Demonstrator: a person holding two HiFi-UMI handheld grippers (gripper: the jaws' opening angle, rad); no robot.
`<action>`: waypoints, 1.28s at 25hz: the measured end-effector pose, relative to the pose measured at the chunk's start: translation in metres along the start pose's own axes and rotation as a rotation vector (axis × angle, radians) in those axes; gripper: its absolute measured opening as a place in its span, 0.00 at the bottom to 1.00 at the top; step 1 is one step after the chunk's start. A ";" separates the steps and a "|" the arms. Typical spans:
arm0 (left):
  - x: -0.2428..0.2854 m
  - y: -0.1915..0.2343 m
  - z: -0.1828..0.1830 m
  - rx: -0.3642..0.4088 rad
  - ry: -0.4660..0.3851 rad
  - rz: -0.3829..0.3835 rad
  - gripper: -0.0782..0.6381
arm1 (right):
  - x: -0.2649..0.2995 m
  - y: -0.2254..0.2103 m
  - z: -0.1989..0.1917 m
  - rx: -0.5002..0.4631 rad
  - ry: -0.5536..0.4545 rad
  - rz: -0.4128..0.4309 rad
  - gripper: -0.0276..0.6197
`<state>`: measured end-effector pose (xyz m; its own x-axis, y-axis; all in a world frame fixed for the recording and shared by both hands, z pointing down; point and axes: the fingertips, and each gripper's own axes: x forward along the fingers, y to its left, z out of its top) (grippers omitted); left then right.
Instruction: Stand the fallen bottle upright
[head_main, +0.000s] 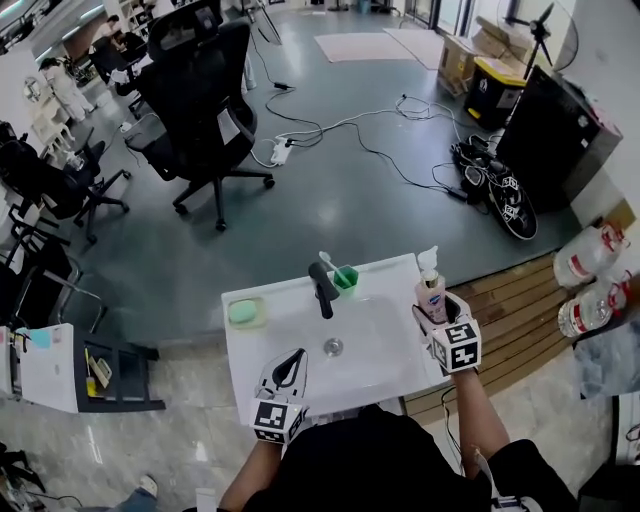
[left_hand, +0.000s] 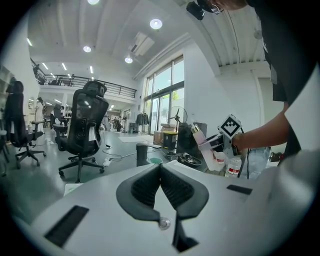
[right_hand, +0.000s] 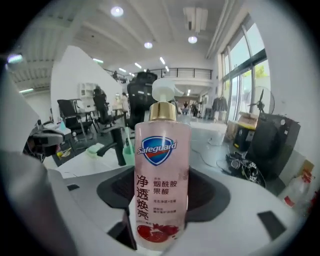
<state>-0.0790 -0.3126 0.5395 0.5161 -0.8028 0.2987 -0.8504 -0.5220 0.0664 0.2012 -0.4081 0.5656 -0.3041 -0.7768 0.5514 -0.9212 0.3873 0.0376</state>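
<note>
A pink pump bottle of hand soap (head_main: 431, 292) is clamped between the jaws of my right gripper (head_main: 434, 312) over the right rim of the white sink (head_main: 398, 268). The right gripper view shows the soap bottle (right_hand: 162, 175) standing upright, its label facing the camera, with my right gripper (right_hand: 162, 197) shut on its lower body. In the left gripper view the bottle (left_hand: 209, 150) leans slightly, pump end toward the left. My left gripper (head_main: 290, 368) hovers near the sink's front edge; its jaws (left_hand: 160, 172) meet with nothing between them.
A black faucet (head_main: 322, 288) and a green cup (head_main: 346, 277) with a toothbrush stand at the back of the sink. A green soap dish (head_main: 245, 312) sits at the back left. Large water bottles (head_main: 588, 258) lie at the right. A black office chair (head_main: 205, 110) and cables (head_main: 400, 160) occupy the floor beyond.
</note>
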 end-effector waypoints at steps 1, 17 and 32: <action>0.003 -0.002 0.001 0.006 0.000 -0.005 0.13 | -0.004 -0.001 0.010 0.002 -0.051 -0.006 0.51; 0.031 -0.004 -0.007 0.043 0.070 0.015 0.13 | 0.062 -0.022 0.031 0.032 -0.410 -0.053 0.51; 0.049 -0.015 -0.007 0.035 0.082 0.027 0.13 | 0.113 -0.034 0.010 -0.007 -0.364 -0.030 0.53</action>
<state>-0.0416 -0.3414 0.5601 0.4819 -0.7908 0.3772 -0.8589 -0.5115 0.0249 0.1961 -0.5142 0.6188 -0.3450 -0.9132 0.2170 -0.9296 0.3643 0.0551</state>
